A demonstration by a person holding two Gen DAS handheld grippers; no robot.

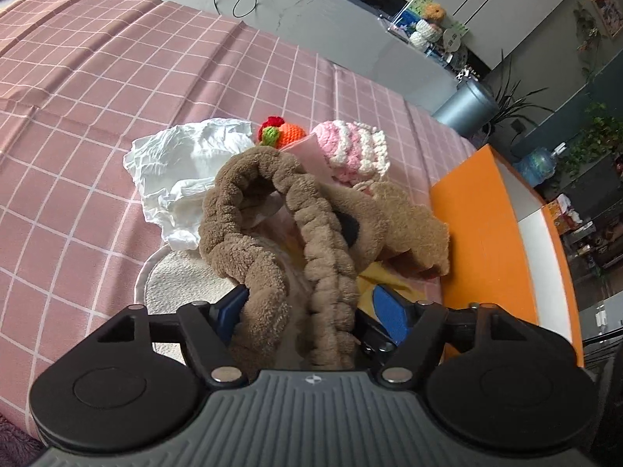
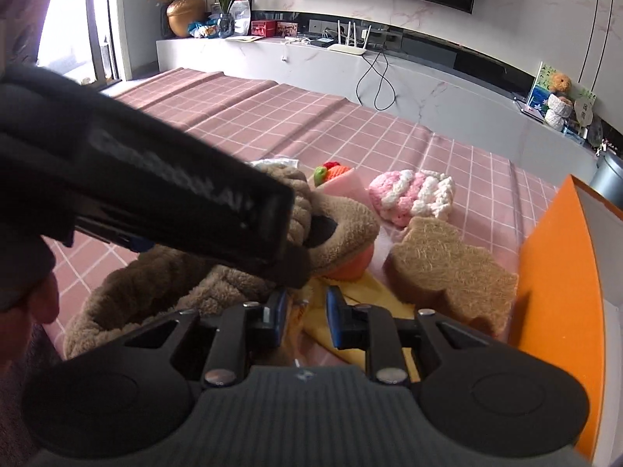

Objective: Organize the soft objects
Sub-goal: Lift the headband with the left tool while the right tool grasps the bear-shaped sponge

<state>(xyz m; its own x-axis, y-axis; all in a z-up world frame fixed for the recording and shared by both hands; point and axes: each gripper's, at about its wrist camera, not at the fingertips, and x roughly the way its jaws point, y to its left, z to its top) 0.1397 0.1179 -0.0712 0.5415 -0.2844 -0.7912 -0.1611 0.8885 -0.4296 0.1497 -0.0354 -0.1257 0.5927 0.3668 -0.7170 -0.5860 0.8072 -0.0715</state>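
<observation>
In the left wrist view my left gripper (image 1: 311,307) stands open, its blue pads wide apart. A brown plush band (image 1: 272,233), twisted into loops, lies between them and stretches forward. Behind it rest a white cloth (image 1: 183,163), an orange crochet fruit (image 1: 284,132) and a pink-and-white crochet piece (image 1: 350,148). In the right wrist view my right gripper (image 2: 307,311) hovers low over a yellow cloth (image 2: 373,299) with its pads a narrow gap apart. Yellow fabric shows in that gap, but a grip is not clear. A tan bear-shaped pad (image 2: 447,272) lies to the right.
A pink checked cloth (image 1: 97,116) covers the table. An orange-walled box (image 2: 557,272) stands at the right edge. A white fuzzy mat (image 1: 175,284) lies under the brown band. The left gripper's black body (image 2: 155,194) and a hand (image 2: 35,307) block the left of the right wrist view.
</observation>
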